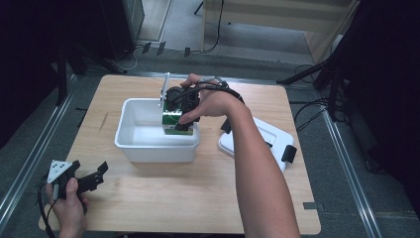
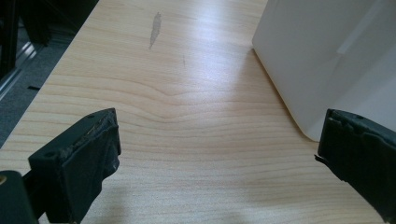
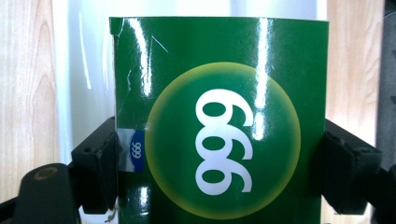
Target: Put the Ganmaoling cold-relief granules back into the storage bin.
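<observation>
Right tool (image 1: 179, 115), arm outstretched, clamps a green box (image 3: 219, 121) over the white tub (image 1: 143, 144). Left tool (image 1: 91, 179) rests wide at the wooden worktop (image 1: 198, 198) near-left corner.

1. The green box (image 3: 219, 121) is glossy card, printed with a pale yellow-edged circle holding the white digits "999", and a small blue-and-white label sits at one side edge. It is clamped by its two side edges between black jaws.

2. In the high view the green box (image 1: 172, 120) hangs over the white tub (image 1: 133, 141), at the tub's right end.

3. The white tub is rectangular and open-topped, standing upright on the wooden table (image 1: 198, 188).
</observation>
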`<state>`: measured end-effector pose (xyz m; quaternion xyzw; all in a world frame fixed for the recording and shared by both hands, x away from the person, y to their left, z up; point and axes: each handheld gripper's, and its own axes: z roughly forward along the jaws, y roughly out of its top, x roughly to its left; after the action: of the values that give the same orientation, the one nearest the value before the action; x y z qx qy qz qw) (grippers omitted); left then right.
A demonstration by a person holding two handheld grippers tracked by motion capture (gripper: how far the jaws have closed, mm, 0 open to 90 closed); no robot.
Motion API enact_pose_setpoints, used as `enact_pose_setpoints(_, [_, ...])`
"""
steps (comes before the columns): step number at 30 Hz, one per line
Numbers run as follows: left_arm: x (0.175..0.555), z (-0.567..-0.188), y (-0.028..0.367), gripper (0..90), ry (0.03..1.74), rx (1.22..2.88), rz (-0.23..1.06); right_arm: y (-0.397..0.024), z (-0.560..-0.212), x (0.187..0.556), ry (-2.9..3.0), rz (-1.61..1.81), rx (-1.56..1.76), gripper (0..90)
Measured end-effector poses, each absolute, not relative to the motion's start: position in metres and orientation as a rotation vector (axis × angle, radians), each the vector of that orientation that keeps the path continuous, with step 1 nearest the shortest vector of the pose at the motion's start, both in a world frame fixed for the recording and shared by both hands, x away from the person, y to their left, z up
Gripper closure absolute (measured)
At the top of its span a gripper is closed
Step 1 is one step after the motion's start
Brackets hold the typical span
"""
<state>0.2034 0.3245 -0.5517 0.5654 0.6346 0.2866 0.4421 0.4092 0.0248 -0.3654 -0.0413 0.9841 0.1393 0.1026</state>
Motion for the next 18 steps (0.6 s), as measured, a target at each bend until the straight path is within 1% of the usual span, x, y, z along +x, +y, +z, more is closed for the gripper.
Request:
enact_pose_setpoints(12, [0.203, -0.552, 0.325, 0.0, 1.574, 1.403, 0.71, 0.027, -0.396, 0.415, 2.891, 0.344, -0.058, 15.6])
enact_pose_setpoints(18, [0.204, -0.552, 0.325, 0.0, 1.574, 1.4, 0.709, 0.026, -0.404, 0.418, 2.902, 0.351, -0.039, 15.5])
